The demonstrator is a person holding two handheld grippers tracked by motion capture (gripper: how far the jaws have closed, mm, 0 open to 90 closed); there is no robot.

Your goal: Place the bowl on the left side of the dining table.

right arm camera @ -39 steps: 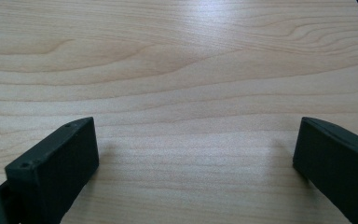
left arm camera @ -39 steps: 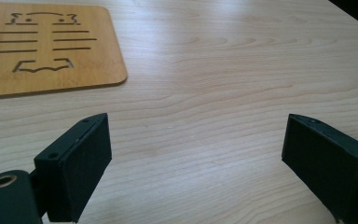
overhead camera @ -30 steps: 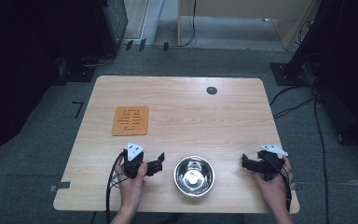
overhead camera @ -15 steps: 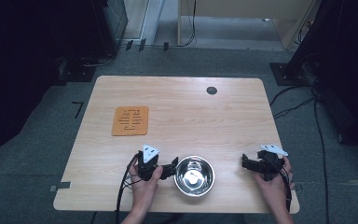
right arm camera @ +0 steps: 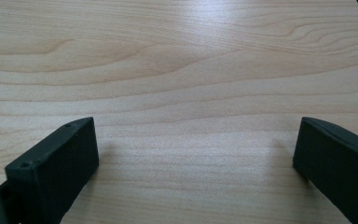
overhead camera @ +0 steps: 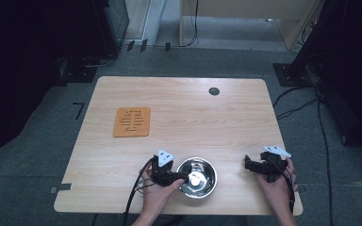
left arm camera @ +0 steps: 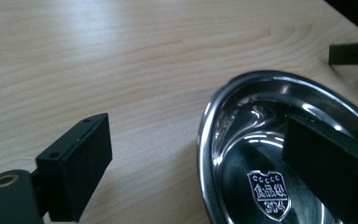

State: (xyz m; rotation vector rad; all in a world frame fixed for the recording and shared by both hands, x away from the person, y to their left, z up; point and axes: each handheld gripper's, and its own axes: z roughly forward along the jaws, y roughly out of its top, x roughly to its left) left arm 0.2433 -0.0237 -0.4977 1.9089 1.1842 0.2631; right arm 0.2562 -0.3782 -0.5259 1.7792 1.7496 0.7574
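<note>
At the bottom centre of the high view, the left gripper point(overhead camera: 181, 177) has its jaws spread astride the near-left rim of the steel bowl point(overhead camera: 199, 177), one jaw inside and one outside. The right gripper point(overhead camera: 249, 164), lower right, hovers with jaws spread over bare table point(overhead camera: 193, 117), well apart from the bowl. Farther back, at centre left, lies an orange mat point(overhead camera: 132, 122).

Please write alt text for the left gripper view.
Open left gripper straddles the rim of a shiny round steel bowl on a pale wooden table: one black jaw is inside the bowl, the other outside over the wood.
</note>
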